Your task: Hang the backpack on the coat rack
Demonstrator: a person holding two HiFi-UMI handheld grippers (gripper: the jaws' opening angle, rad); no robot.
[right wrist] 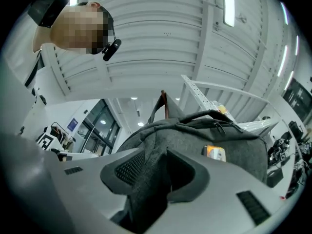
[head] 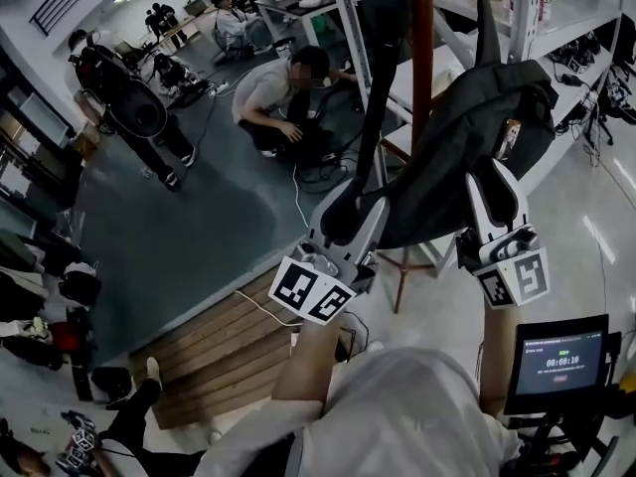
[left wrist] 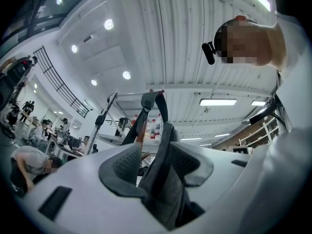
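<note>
Grey floor (head: 199,217), far left: open and unobstructed between the crouching person (head: 273,87) and the wooden boards (head: 224,351) at the lower edge.

Left gripper (head: 353,212): fingers (left wrist: 187,160) apart. The backpack's shoulder strap (left wrist: 163,145) runs up between them and lies against the right-hand finger. A thin gap shows beside the other finger.

Coat rack (head: 422,58): red-brown pole, upright, just beside the left gripper. The strap rises alongside it and out of the top of the head view.

Backpack (head: 467,127): dark grey fabric, hanging against the pole and clear of the floor. Contents cannot be seen. Orange label (right wrist: 215,153) on the front panel, print too small to read.

Right gripper (head: 490,177): fingers clamped on a fold of the backpack's fabric at its lower right side.

Metal shelving (head: 566,13): close behind the bag on the right, leaving little room that side.

Screen (head: 558,361), lower right: reads "00:00:10".
</note>
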